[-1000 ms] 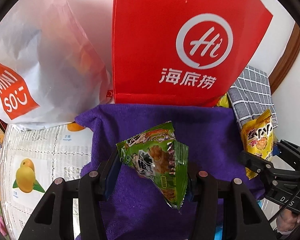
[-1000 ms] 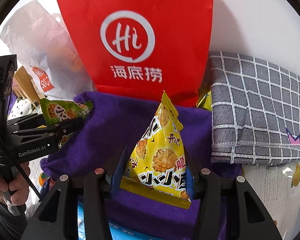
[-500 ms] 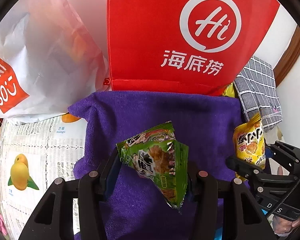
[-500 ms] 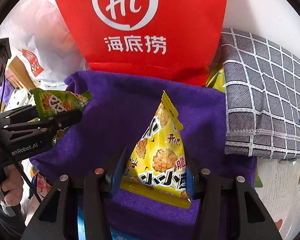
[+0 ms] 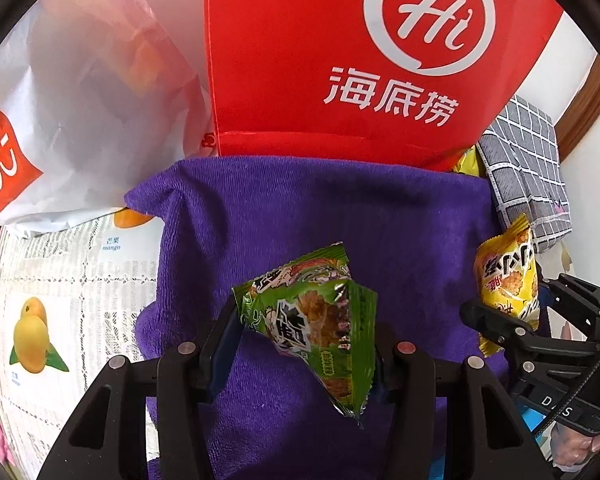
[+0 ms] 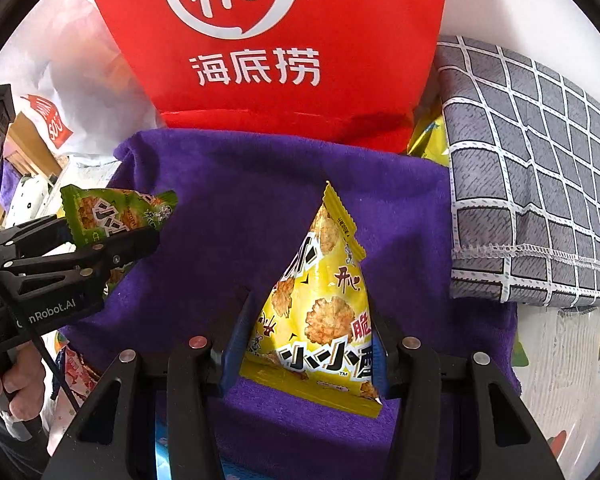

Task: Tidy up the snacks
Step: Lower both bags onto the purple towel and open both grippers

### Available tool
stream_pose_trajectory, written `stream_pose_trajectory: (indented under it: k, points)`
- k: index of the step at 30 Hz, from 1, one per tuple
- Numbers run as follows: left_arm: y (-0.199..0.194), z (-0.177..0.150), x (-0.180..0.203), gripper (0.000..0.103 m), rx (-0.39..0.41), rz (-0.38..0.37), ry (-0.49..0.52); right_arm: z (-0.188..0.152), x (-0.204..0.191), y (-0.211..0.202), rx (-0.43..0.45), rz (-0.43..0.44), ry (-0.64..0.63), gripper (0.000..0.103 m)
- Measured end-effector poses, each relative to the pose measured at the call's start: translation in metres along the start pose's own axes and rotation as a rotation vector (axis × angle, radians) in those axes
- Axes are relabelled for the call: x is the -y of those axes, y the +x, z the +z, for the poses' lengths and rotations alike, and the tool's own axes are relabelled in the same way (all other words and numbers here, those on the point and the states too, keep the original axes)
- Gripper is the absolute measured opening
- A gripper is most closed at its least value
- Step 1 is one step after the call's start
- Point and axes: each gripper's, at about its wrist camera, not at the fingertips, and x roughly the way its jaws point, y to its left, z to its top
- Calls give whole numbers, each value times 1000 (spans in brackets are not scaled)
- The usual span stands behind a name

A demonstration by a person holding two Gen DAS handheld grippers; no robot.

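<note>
My left gripper [image 5: 306, 340] is shut on a green triangular snack packet [image 5: 316, 328], held above a purple towel [image 5: 300, 208]. The right wrist view shows that same green packet [image 6: 116, 212] at the left edge, in the left gripper [image 6: 100, 240]. My right gripper [image 6: 308, 344] is shut on a yellow triangular snack packet [image 6: 320, 312], also over the purple towel [image 6: 240, 200]. From the left wrist view the yellow packet [image 5: 508, 276] shows at the right in the right gripper [image 5: 500, 320]. Both packets hang side by side, apart from each other.
A red bag with a white logo [image 5: 360, 60] stands behind the towel. A white plastic bag [image 5: 80, 100] lies at the left and a grey checked cloth [image 6: 532, 184] at the right. Another yellow packet [image 6: 432, 140] peeks out beside the red bag. A fruit-printed tablecloth [image 5: 60, 300] covers the table.
Both grippers have sunk toward the purple towel with their packets still held. The red bag and the towel now look larger and nearer.
</note>
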Motion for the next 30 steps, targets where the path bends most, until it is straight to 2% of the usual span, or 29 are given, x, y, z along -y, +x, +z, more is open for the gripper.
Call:
stream_pose_trajectory:
  k: [10, 14, 16, 20, 22, 27, 30]
  points:
    - [4, 0, 5, 51, -12, -1, 6, 2, -6, 5, -12, -5, -15, 53]
    - [3, -1, 5, 51, -14, -5, 10, 3, -4, 2, -2, -11, -5, 61]
    - [2, -1, 5, 52, -13, -16, 11, 4, -2, -2, 10, -13, 1, 62]
    - [1, 1, 4, 58, -20, -14, 1, 6, 0, -12, 30, -3, 10, 64]
    - [-1, 2, 4, 67, -16, -7, 2, 6, 1, -19, 45, -7, 10, 67]
    - [-18, 5, 6, 72, 23, 12, 5, 5, -2, -40, 102, -37, -9, 78]
    - [-26, 6, 4, 72, 40, 4, -1, 5, -4, -56, 139, -50, -20, 78]
